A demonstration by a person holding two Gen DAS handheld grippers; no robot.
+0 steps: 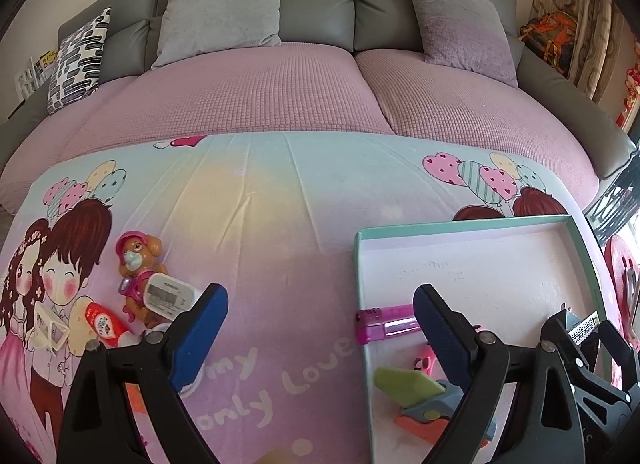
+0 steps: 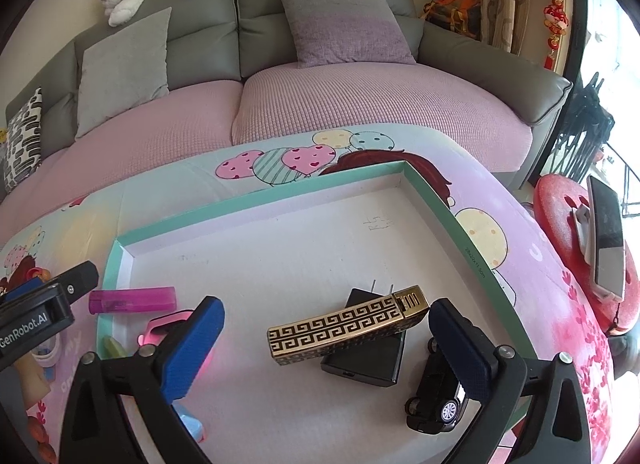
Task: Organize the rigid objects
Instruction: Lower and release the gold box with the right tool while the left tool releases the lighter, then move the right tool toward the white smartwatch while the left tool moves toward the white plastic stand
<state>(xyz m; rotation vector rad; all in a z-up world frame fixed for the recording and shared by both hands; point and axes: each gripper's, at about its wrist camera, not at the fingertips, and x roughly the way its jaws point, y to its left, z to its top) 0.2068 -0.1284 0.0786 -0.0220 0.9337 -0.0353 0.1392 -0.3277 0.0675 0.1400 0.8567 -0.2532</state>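
Nearest, both hand-held grippers, left [image 1: 320, 328] and right [image 2: 326, 348], gape wide and hold nothing. In the tray [image 2: 256, 200] already lie a gold lighter [image 2: 348, 328], black charger [image 2: 366, 360], toy car [image 2: 434, 396] and pink lighter [image 2: 132, 300]. Left out on the table [image 1: 280, 224]: a pup figure [image 1: 138, 268], perhaps a timer [image 1: 166, 296], a red tube [image 1: 102, 322].

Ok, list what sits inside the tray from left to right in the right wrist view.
Pink lighter on the tray's left rim → gold patterned lighter → black toy car. The black charger under the gold lighter overlaps it, so it is left out.
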